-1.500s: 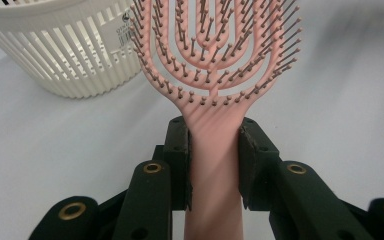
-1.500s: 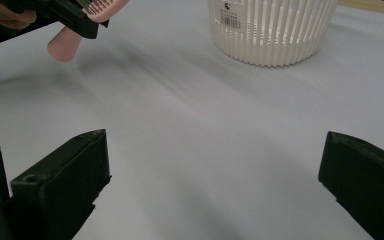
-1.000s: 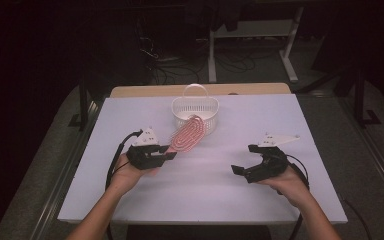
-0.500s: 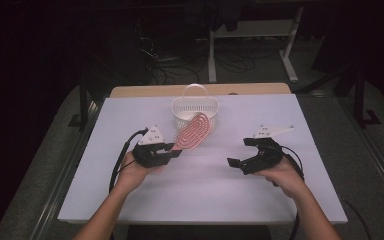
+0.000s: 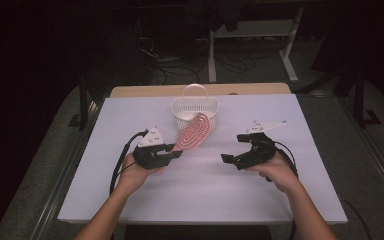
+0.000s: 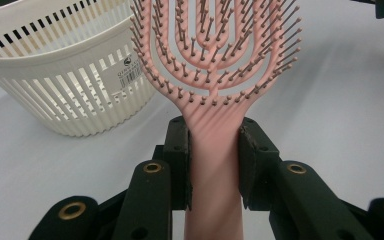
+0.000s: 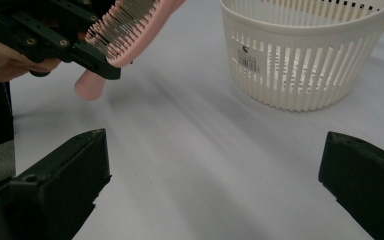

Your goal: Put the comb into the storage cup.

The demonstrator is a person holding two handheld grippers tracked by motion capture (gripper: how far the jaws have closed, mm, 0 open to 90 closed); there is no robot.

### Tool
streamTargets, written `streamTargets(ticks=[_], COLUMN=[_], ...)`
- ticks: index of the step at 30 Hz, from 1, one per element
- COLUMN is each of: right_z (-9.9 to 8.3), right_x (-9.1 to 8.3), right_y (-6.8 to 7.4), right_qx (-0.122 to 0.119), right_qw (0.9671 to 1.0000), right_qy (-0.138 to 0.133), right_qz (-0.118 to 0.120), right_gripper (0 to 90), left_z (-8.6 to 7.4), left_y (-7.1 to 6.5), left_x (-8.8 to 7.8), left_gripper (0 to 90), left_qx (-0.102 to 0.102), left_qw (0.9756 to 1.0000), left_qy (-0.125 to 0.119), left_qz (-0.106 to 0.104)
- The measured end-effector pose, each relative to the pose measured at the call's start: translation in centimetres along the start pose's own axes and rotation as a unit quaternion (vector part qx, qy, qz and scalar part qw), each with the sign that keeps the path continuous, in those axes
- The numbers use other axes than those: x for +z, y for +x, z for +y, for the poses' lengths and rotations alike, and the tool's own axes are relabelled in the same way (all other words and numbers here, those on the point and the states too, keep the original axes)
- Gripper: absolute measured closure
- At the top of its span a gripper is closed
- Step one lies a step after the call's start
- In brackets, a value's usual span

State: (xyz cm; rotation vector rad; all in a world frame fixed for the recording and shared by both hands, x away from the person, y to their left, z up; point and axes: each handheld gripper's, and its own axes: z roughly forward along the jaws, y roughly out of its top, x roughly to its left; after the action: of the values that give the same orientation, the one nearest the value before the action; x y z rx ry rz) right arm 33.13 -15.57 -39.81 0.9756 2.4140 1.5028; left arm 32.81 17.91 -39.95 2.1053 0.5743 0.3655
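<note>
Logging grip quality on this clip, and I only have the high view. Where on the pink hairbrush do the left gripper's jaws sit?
Observer: The left gripper has its pads on the neck of the pink hairbrush, just below the bristle head, handle running back between the jaws.
Operator: Which way do the bristles face?
Observer: In the left gripper view they face the camera, with the white slotted basket behind and to one side.
Operator: Is the right gripper carrying anything?
Observer: No. The right gripper has its jaws wide apart with only bare table between them.
</note>
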Motion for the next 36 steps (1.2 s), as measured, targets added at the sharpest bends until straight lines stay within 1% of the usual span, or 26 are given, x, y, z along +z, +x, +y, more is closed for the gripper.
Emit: streamTargets(ticks=[6, 12, 21, 27, 32, 36], right_z=[0.6, 0.9, 1.9, 2.6, 3.2, 3.4], right_x=[0.6, 1.3, 1.7, 2.3, 2.7, 2.8], right_y=[0.1, 0.0, 0.2, 0.2, 0.4, 0.4], right_qx=[0.0, 0.003, 0.002, -0.002, -0.007, -0.006], right_qw=[1.0, 0.9999, 0.9995, 0.9992, 0.9991, 0.9988], right_qy=[-0.006, -0.004, -0.011, -0.014, -0.014, -0.022], right_qz=[0.007, 0.015, 0.028, 0.038, 0.04, 0.042], right_gripper=[0.0, 0.0, 0.0, 0.0, 0.0, 0.0], left_z=[-0.1, -0.3, -0.4, -0.3, -0.3, -0.3], left_y=[0.0, 0.1, 0.0, 0.1, 0.1, 0.1], left_x=[0.0, -0.1, 0.0, 0.0, 0.0, 0.0], left_gripper=[70.8, 70.8, 70.8, 70.8, 70.8, 70.8], left_qx=[-0.001, -0.01, -0.014, -0.014, -0.013, -0.012], left_qw=[1.0, 0.9999, 0.9997, 0.9997, 0.9997, 0.9996], left_qy=[-0.003, -0.011, -0.014, -0.016, -0.017, -0.018], left_qz=[0.005, 0.006, 0.012, 0.013, 0.013, 0.015])
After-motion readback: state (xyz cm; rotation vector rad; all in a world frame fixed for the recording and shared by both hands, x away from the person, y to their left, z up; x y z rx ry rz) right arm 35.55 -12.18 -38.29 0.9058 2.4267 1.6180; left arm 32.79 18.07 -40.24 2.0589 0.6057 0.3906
